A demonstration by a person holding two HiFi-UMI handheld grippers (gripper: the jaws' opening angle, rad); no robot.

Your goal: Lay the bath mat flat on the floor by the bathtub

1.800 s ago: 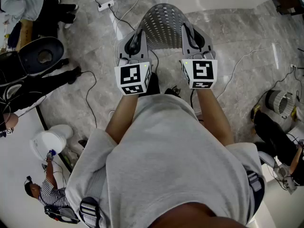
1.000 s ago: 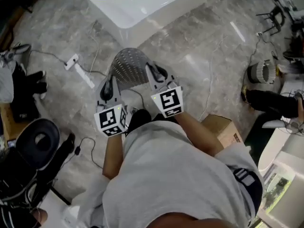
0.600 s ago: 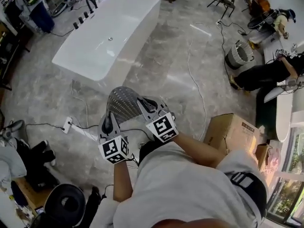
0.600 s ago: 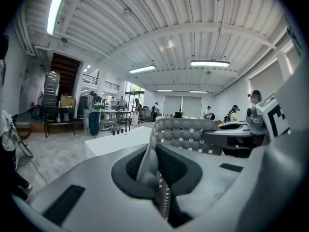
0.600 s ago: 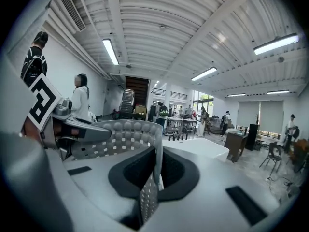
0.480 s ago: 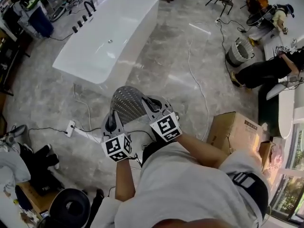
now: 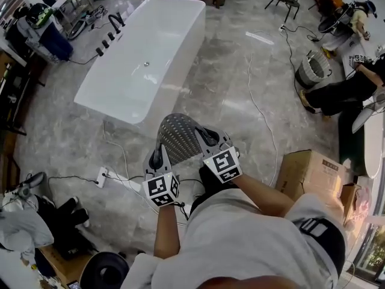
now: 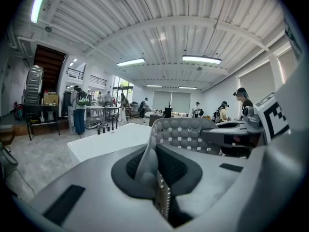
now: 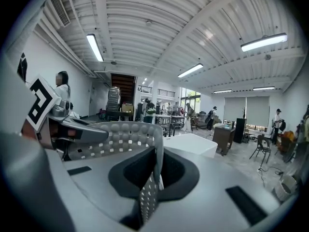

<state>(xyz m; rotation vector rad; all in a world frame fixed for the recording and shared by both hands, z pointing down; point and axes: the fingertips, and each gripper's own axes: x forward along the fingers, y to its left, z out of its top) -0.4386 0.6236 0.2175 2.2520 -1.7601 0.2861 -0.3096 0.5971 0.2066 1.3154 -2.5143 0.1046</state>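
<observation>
A grey perforated bath mat (image 7: 179, 136) hangs in the air in front of the person, held up by its near edge. My left gripper (image 7: 159, 154) is shut on the mat's left corner, and my right gripper (image 7: 209, 137) is shut on its right corner. In the left gripper view the mat (image 8: 185, 135) curves away from the left gripper (image 8: 155, 185). The right gripper view shows the mat (image 9: 120, 135) pinched in the right gripper (image 9: 148, 180). The white bathtub (image 7: 144, 59) stands on the marble floor, ahead and to the left of the mat.
A power strip (image 7: 100, 176) and cables lie on the floor left of the grippers. A cardboard box (image 7: 313, 173) sits at the right. A white cable (image 7: 264, 113) crosses the floor. A seated person (image 7: 346, 89) and a round basket (image 7: 313, 69) are at the far right.
The head view has swung from the bare floor to the bathtub, which now lies ahead on the left. Both grippers keep hold of the mat and have shifted a little to the right.
</observation>
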